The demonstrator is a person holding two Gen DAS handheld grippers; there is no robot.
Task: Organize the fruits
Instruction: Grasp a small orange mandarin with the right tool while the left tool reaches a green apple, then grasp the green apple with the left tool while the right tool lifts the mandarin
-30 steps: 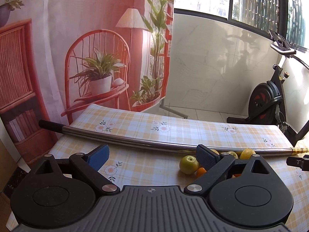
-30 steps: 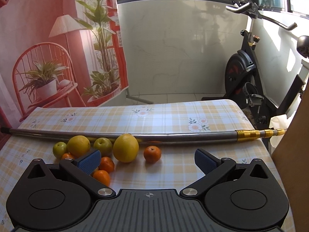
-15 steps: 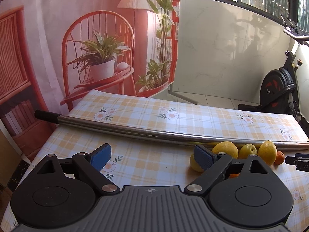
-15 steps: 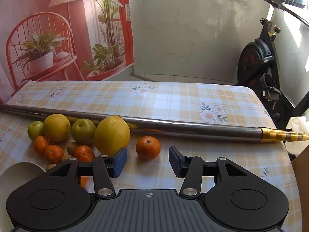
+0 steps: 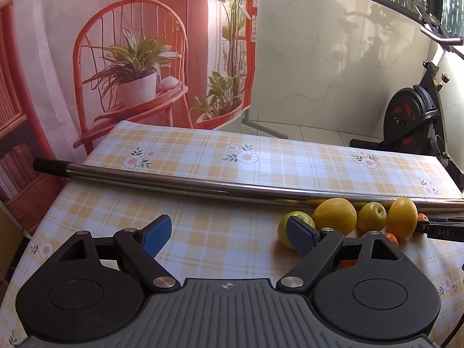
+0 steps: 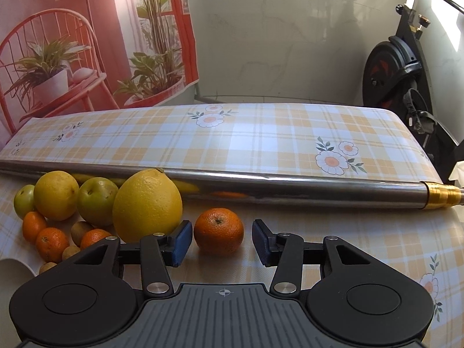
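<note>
A pile of fruit lies on the checked tablecloth in front of a steel pole. In the right wrist view a small orange mandarin (image 6: 219,230) sits alone, just ahead of my right gripper (image 6: 221,243), whose jaws are open either side of it without touching. To its left are a big yellow lemon (image 6: 148,204), a green apple (image 6: 95,201), another yellow citrus (image 6: 56,195) and several small mandarins (image 6: 52,243). My left gripper (image 5: 229,236) is open and empty, with a green apple (image 5: 285,227) behind its right finger.
A long steel pole (image 6: 261,184) with a gold end lies across the table behind the fruit. A white plate rim (image 6: 13,269) shows at the lower left of the right wrist view. An exercise bike (image 5: 417,113) stands beyond the table's right end.
My right gripper has moved forward and down until the lone mandarin sits between its jaws, which narrowed in the first half second. My left gripper has shifted so more of the fruit is in view.
</note>
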